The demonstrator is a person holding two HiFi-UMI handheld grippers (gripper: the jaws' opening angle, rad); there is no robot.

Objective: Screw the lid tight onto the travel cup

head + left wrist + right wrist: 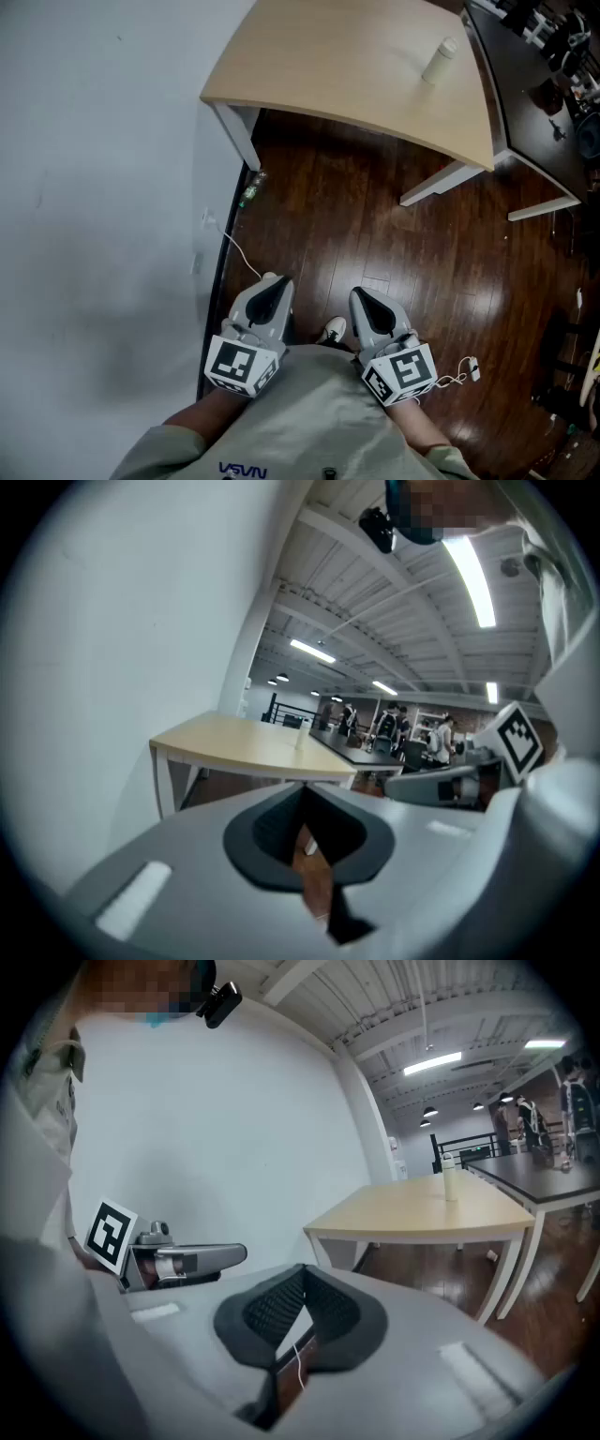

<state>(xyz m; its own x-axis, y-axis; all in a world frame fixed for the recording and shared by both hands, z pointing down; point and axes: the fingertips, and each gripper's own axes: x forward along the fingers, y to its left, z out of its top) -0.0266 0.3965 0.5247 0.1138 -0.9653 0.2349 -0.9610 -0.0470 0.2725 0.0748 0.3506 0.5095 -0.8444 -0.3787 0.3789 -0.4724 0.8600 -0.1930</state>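
Note:
The travel cup (pixel 439 60), pale and slim with its lid on top, stands upright on the far right part of a light wooden table (pixel 319 66). It is small in the left gripper view (pixel 302 735) and in the right gripper view (pixel 450 1180). Both grippers hang close to the person's body above the dark wood floor, far short of the table. My left gripper (pixel 273 282) is shut with nothing in it, its jaws meeting (pixel 302 797). My right gripper (pixel 360 296) is also shut and empty, its jaws meeting (pixel 302 1277).
A white wall (pixel 94 187) runs along the left. A dark desk (pixel 539 103) with equipment adjoins the table at the right. A green bottle (pixel 249 192) lies by the table leg. White cables (pixel 234 246) trail across the floor. People stand far off (pixel 394 726).

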